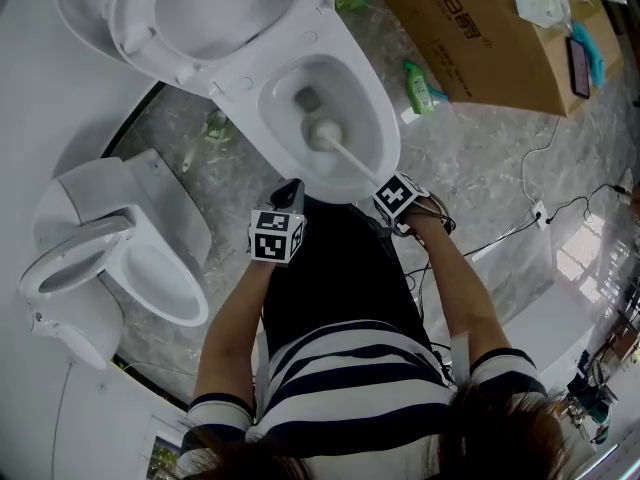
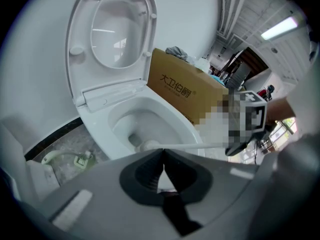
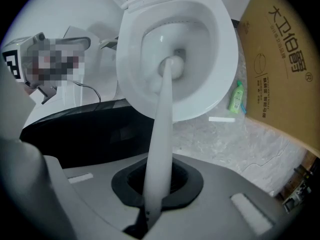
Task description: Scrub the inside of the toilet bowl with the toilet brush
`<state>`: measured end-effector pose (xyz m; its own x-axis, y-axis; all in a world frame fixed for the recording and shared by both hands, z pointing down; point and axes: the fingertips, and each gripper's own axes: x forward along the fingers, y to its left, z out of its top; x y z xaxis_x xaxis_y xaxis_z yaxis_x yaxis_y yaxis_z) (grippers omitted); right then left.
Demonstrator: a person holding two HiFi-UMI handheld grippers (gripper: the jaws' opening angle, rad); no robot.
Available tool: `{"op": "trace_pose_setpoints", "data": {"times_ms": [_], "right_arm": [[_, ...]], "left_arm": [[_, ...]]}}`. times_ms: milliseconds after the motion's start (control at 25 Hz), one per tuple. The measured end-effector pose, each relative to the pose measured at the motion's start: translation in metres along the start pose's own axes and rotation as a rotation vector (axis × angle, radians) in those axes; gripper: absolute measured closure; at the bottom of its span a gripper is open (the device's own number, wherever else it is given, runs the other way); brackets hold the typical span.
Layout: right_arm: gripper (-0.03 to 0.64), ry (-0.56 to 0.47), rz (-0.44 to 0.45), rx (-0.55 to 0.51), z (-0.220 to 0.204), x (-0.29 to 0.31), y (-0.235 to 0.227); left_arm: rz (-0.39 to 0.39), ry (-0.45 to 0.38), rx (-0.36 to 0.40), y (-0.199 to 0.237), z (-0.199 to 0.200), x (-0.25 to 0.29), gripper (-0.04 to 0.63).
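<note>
Down near the drain of the open toilet bowl (image 1: 385,133), the round head of the white toilet brush (image 1: 323,134) sits against the porcelain, its long handle slanting back over the near rim. The right gripper (image 3: 158,186) is pinching the far end of that handle, with the seat and lid (image 1: 215,8) tipped up behind. The left gripper (image 2: 162,165) hangs just short of the rim, jaws pressed together on nothing. I'd worry about the grip: held so far from the head, the smooth handle could twist or slide in the jaws under a hard push. A quick stroke might also flick water over the rim toward the green bottle (image 1: 420,86) and cardboard box (image 1: 480,38).
</note>
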<state>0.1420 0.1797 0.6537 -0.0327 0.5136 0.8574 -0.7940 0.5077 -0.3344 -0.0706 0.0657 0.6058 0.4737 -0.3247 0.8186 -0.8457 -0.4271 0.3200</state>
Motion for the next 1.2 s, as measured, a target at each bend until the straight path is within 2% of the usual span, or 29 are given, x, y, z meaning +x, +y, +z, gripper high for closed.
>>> {"op": "trace_pose_setpoints", "data": {"times_ms": [200, 480, 800, 1200], "right_arm": [[0.618, -0.049, 0.09, 0.043, 0.013, 0.002, 0.023], [0.618, -0.099, 0.11, 0.031, 0.05, -0.005, 0.032], [0.618, -0.141, 0.105, 0.025, 0.088, -0.012, 0.033], [0.618, -0.174, 0.043, -0.009, 0.091, -0.021, 0.022]], "left_arm": [[0.005, -0.001, -0.004, 0.002, -0.003, -0.001, 0.595], [0.019, 0.0, -0.028, 0.009, -0.008, -0.003, 0.595], [0.021, -0.01, -0.042, 0.01, -0.007, -0.003, 0.595], [0.046, -0.026, -0.062, 0.025, -0.002, -0.007, 0.595]]}}
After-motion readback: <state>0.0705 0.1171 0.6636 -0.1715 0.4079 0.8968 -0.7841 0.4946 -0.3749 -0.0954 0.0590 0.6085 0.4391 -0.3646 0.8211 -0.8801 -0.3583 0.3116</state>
